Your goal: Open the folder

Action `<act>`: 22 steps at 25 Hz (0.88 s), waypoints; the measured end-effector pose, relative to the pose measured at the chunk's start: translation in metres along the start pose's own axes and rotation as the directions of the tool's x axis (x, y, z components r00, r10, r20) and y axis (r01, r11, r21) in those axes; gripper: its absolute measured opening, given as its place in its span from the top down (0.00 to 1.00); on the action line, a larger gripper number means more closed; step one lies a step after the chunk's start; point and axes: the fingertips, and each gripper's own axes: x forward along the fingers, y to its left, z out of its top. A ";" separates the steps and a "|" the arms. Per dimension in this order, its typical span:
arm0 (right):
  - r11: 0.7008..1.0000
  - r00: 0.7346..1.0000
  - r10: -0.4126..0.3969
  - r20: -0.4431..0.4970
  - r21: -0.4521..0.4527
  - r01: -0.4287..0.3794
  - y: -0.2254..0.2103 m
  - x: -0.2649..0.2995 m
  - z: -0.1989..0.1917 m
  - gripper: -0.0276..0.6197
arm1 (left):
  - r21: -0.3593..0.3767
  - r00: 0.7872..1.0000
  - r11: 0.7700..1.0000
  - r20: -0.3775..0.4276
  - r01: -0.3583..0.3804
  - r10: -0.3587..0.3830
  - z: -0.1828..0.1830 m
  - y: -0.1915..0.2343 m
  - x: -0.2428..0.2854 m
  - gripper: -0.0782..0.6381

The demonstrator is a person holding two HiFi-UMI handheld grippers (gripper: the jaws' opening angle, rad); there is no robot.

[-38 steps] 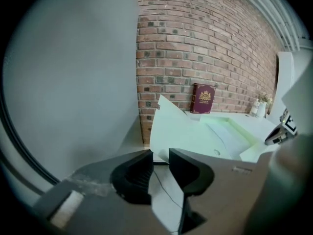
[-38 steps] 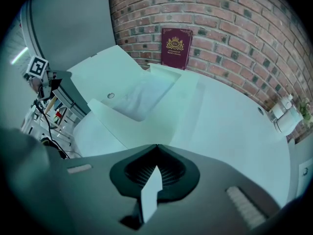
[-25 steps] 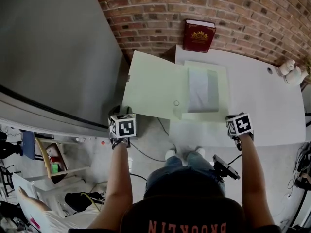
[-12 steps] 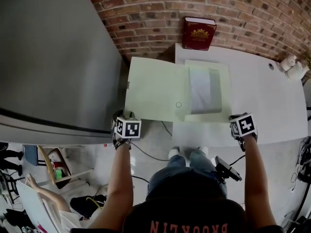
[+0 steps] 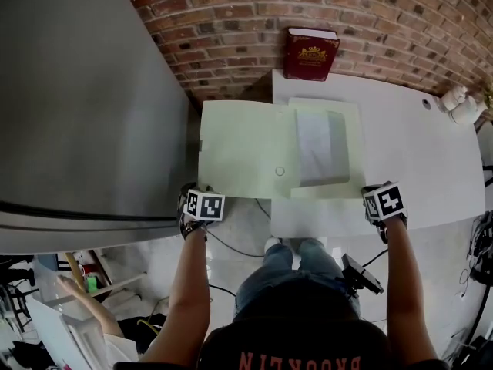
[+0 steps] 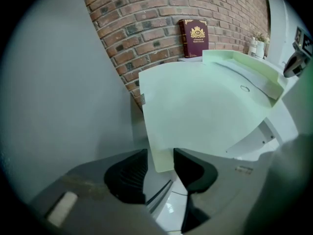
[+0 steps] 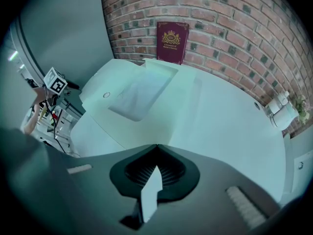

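Note:
The pale green folder (image 5: 246, 149) lies open on the white table (image 5: 416, 153). Its cover spreads left past the table's edge, and grey-white sheets (image 5: 316, 149) show in the right half. My left gripper (image 5: 202, 193) is at the cover's near left corner. In the left gripper view that corner (image 6: 161, 160) sits between the jaws of the left gripper (image 6: 160, 155), which stand apart with a gap beside the sheet. My right gripper (image 5: 379, 193) rests at the table's near edge, right of the folder. The right gripper (image 7: 156, 148) has its tips touching, and I cannot tell what the thin white sliver between its pads is.
A dark red book (image 5: 310, 54) leans on the brick wall (image 5: 370, 14) behind the folder. Small white figurines (image 5: 460, 102) stand at the table's far right. A large grey panel (image 5: 77, 91) fills the left. Cables and the person's feet are on the floor below.
My left gripper has sunk at the cover's corner, and the cover has come down from a tilt to nearly level. The right gripper has stayed at the table's edge.

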 end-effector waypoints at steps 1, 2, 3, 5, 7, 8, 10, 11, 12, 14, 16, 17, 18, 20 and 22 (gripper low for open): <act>1.000 1.000 0.000 0.000 -0.001 0.000 0.000 0.000 0.000 0.96 | 0.001 1.000 1.000 -0.006 0.002 -0.002 -0.001 -0.002 0.003 0.65; 1.000 1.000 -0.001 -0.001 -0.002 0.001 -0.001 0.000 0.001 0.96 | 0.003 1.000 1.000 -0.010 0.004 -0.004 -0.001 -0.003 0.006 0.66; 1.000 1.000 -0.002 -0.002 -0.004 0.002 -0.001 0.001 0.001 0.96 | 0.004 1.000 1.000 -0.014 0.007 -0.007 -0.001 -0.005 0.009 0.67; 1.000 1.000 -0.005 -0.005 -0.005 0.005 -0.001 0.001 0.001 0.96 | 0.009 1.000 1.000 -0.021 0.010 -0.010 -0.001 -0.007 0.013 0.68; 1.000 1.000 -0.006 -0.008 -0.004 0.006 -0.001 0.001 0.000 0.96 | 0.013 0.999 1.000 -0.029 0.016 -0.016 -0.002 -0.009 0.015 0.68; 1.000 1.000 -0.007 -0.009 -0.002 0.007 -0.001 0.000 0.000 0.96 | 0.012 0.999 1.000 -0.032 0.022 -0.022 -0.002 -0.009 0.015 0.68; 1.000 1.000 -0.009 -0.007 0.000 0.009 -0.001 0.000 0.001 0.96 | 0.001 0.999 0.999 -0.034 0.037 -0.037 -0.002 -0.012 0.015 0.71; 1.000 1.000 -0.011 -0.005 0.000 0.011 -0.001 0.000 0.001 0.96 | -0.006 0.999 0.999 -0.033 0.041 -0.041 -0.002 -0.013 0.015 0.74; 1.000 1.000 -0.013 -0.003 0.000 0.013 -0.001 -0.001 0.001 0.96 | -0.011 0.999 0.999 -0.030 0.040 -0.040 -0.002 -0.014 0.014 0.78; 1.000 1.000 -0.018 -0.002 -0.003 0.018 0.000 -0.001 0.000 0.96 | -0.016 0.999 0.999 -0.024 0.028 -0.028 -0.001 -0.013 0.012 0.89; 1.000 1.000 -0.020 -0.003 -0.009 0.020 0.000 -0.001 0.000 0.96 | -0.019 0.999 0.999 -0.024 0.025 -0.026 0.000 -0.012 0.012 0.89; 1.000 1.000 -0.018 -0.003 -0.011 0.018 0.000 -0.001 0.001 0.96 | -0.023 0.999 0.999 -0.023 0.028 -0.029 0.000 -0.012 0.011 0.89; 1.000 1.000 -0.016 -0.002 -0.012 0.016 -0.001 -0.001 0.002 0.96 | -0.026 0.999 0.999 -0.022 0.029 -0.030 0.001 -0.011 0.011 0.89; 1.000 1.000 -0.011 0.002 -0.013 0.011 -0.001 -0.001 0.003 0.96 | -0.037 0.999 0.999 -0.020 0.025 -0.026 0.001 -0.009 0.010 0.89; 1.000 1.000 -0.008 0.010 -0.017 0.008 0.000 0.000 0.002 0.96 | -0.059 1.000 0.998 -0.013 0.019 -0.020 0.002 -0.007 0.006 0.89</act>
